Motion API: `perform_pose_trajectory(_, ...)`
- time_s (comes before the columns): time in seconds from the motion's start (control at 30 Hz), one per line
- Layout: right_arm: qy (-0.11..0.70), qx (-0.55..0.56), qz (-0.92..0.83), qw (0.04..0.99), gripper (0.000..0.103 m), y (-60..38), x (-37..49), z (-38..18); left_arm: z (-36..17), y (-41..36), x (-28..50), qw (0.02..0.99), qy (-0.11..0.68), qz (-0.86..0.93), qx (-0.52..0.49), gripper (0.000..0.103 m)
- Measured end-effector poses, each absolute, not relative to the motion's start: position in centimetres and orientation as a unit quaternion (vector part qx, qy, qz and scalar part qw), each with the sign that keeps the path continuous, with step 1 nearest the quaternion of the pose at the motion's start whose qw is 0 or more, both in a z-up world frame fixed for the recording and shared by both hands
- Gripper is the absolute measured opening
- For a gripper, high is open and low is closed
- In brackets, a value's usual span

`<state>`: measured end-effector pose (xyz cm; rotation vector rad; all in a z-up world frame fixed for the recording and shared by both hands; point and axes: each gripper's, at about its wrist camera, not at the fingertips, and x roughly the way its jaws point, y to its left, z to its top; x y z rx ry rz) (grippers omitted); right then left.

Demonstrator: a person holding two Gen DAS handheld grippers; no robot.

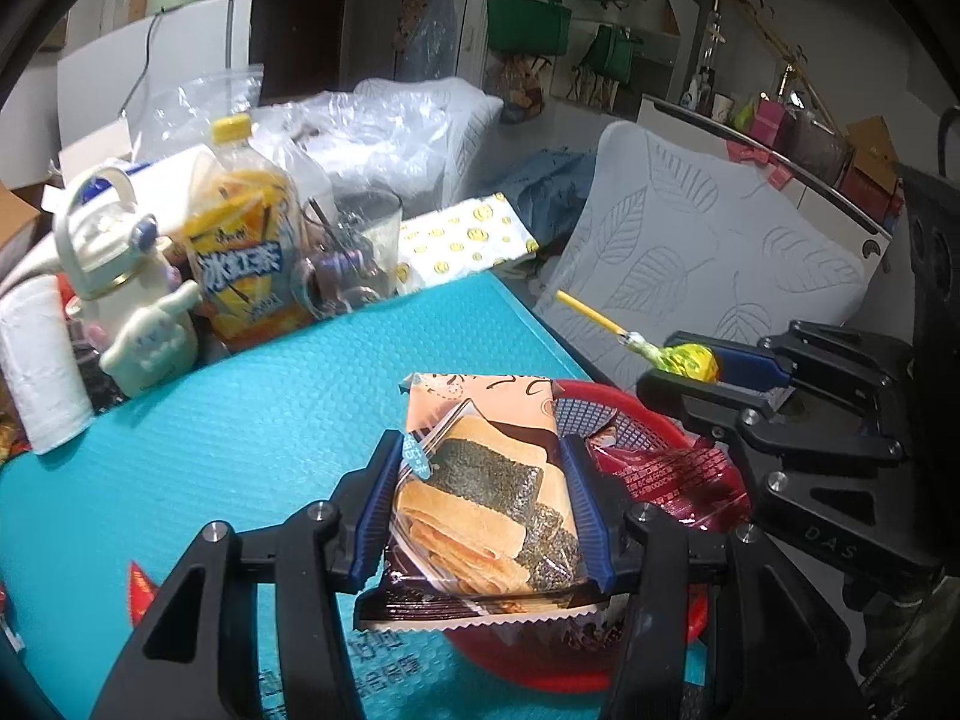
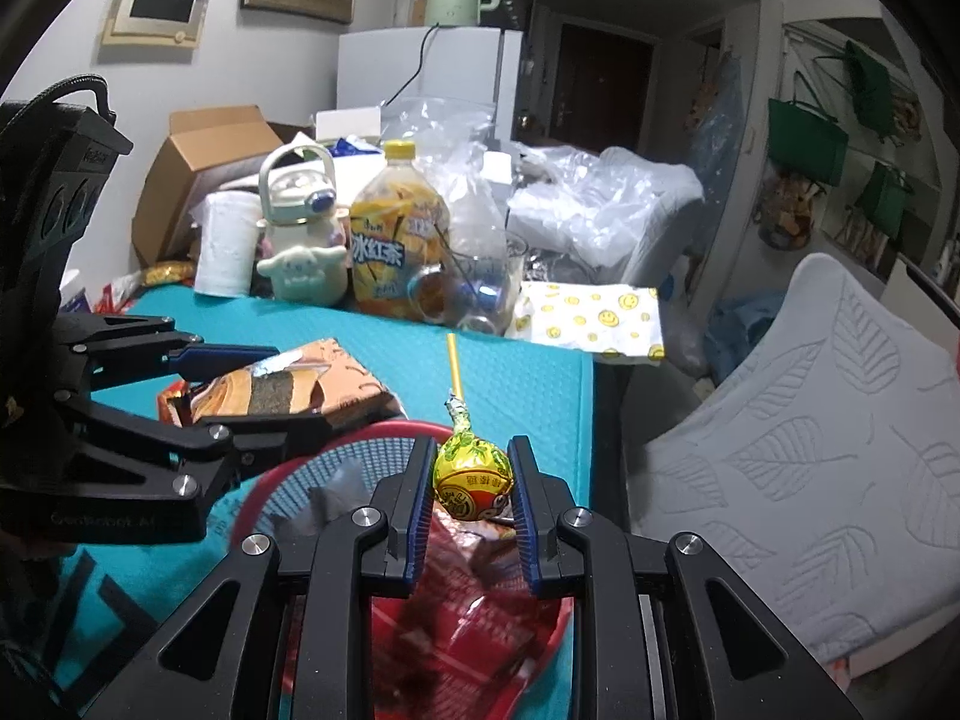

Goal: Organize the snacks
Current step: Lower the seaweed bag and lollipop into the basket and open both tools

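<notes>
My left gripper is shut on a seaweed cracker packet, held over the near rim of a red mesh basket. That packet also shows in the right wrist view, gripped by the left gripper above the basket. My right gripper is shut on the yellow wrapped head of a lollipop, its yellow stick pointing away, above the basket. From the left wrist view the lollipop sits in the right gripper. A dark red snack bag lies in the basket.
The teal mat covers the table. Along its far edge stand a paper roll, a white character bottle, an iced tea bottle, a glass and a smiley-print paper. A leaf-pattern cushion lies right of the table.
</notes>
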<state>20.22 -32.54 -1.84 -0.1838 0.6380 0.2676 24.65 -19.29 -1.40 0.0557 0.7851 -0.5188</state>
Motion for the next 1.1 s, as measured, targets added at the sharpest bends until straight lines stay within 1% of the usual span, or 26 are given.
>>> perform_pose_trajectory(0.27, 0.345, -0.094, 0.15, 0.922, 0.024, -32.5, 21.8, -3.7, -2.8, -19.9, 25.6, 0.881, 0.395, -0.257, 0.029, 0.051)
perform_pose_trajectory(0.33, 0.352, -0.098, 0.15, 0.919, 0.027, -32.4, 22.0, -4.1, -3.1, -20.1, 25.7, 0.879, 0.399, -0.259, 0.031, 0.051)
perform_pose_trajectory(0.4, 0.356, -0.097, 0.148, 0.918, 0.038, -32.4, 22.1, -4.3, -3.4, -20.2, 25.7, 0.876, 0.403, -0.262, 0.032, 0.051)
perform_pose_trajectory(0.7, 0.358, -0.076, 0.134, 0.921, 0.039, -33.3, 21.9, -4.1, -3.9, -20.6, 26.1, 0.871, 0.408, -0.274, 0.026, 0.051)
perform_pose_trajectory(0.83, 0.354, -0.071, 0.13, 0.924, 0.039, -33.7, 21.3, -3.7, -4.6, -21.3, 26.0, 0.868, 0.417, -0.266, 0.049, 0.051)
perform_pose_trajectory(0.97, 0.351, -0.065, 0.126, 0.925, 0.039, -33.9, 20.8, -3.5, -5.5, -21.3, 26.4, 0.852, 0.443, -0.275, 0.037, 0.055)
perform_pose_trajectory(1.0, 0.351, -0.064, 0.125, 0.926, 0.039, -34.0, 20.7, -3.5, -5.6, -21.2, 26.5, 0.849, 0.449, -0.276, 0.031, 0.057)
perform_pose_trajectory(1.03, 0.351, -0.063, 0.125, 0.926, 0.039, -34.0, 20.6, -3.5, -5.8, -21.2, 26.6, 0.846, 0.455, -0.277, 0.031, 0.063)
perform_pose_trajectory(1.1, 0.351, -0.062, 0.123, 0.926, 0.039, -34.1, 20.5, -3.4, -6.0, -21.4, 26.4, 0.842, 0.46, -0.279, 0.04, 0.063)
